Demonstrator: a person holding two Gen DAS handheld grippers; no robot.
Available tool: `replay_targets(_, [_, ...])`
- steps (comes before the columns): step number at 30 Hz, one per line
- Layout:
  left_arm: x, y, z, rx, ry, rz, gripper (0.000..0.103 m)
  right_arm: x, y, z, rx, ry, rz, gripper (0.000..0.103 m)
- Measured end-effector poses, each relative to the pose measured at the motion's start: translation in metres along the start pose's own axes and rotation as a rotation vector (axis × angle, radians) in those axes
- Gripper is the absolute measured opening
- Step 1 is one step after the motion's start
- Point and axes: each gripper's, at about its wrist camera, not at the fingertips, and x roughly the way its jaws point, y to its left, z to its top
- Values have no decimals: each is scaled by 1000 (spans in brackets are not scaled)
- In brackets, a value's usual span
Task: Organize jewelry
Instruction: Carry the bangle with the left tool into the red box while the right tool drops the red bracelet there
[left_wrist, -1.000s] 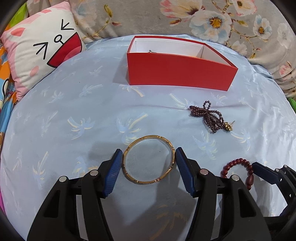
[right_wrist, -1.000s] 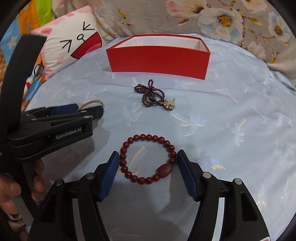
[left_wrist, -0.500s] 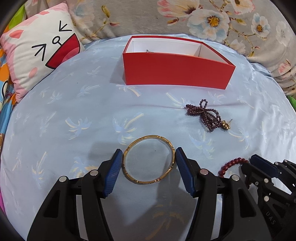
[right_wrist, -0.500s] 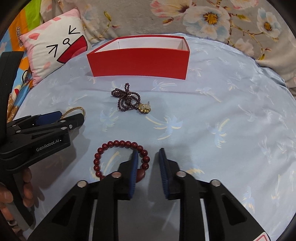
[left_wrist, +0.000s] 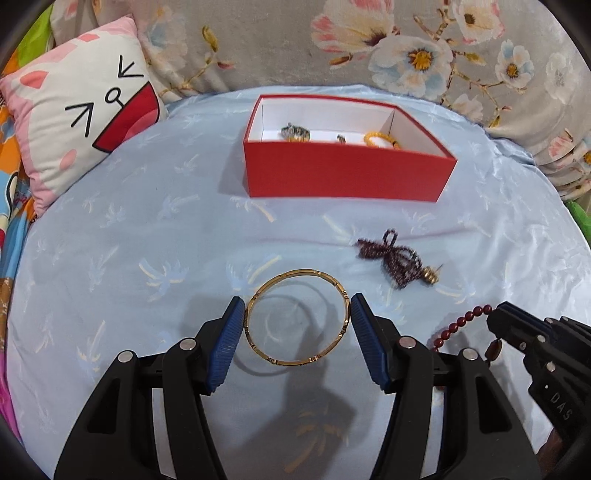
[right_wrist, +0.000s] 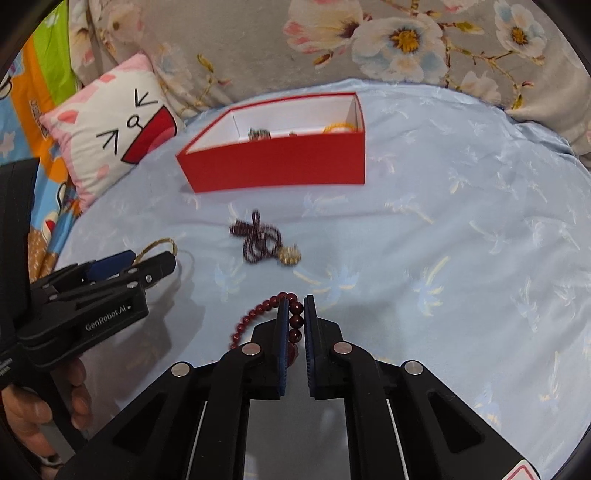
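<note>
A pair of hand-held grippers works over a pale blue palm-print bedspread (left_wrist: 110, 258) strewn with jewelry. At lower centre of the left wrist view, the left gripper (left_wrist: 297, 332) has its blue pads against either side of a gold bangle (left_wrist: 297, 316), which appears raised off the cloth with its shadow beneath. In the right wrist view, the right gripper (right_wrist: 295, 325), at lower centre, has just drawn its jaws in and now pinches a red bead bracelet (right_wrist: 258, 314), whose loop hangs out to the left. A dark purple bead strand with a gold charm (right_wrist: 262, 242) lies mid-frame on the cloth. Behind it, a red box (left_wrist: 347, 173), open-topped with a white lining, holds several small pieces. A cartoon-face cushion (left_wrist: 77, 107) sits upper left.
</note>
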Motion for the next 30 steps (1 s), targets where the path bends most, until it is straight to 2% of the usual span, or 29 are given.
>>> replay_targets(8, [-21,-1,37,10,-66,-15,56,-22,-5,42,-2,-89,4,8])
replay_targets(15, [-20,0,81,16,-118,1,56,-27,-5,91,-28,-164,15,8])
replay_targets(22, [0,-3,124,27,-153,29,56,-9,-2,138,-32,-198,37,8])
replay_targets(30, [37,-7,157,20,-143,38,56,32,4,175,-17,-179,64,8])
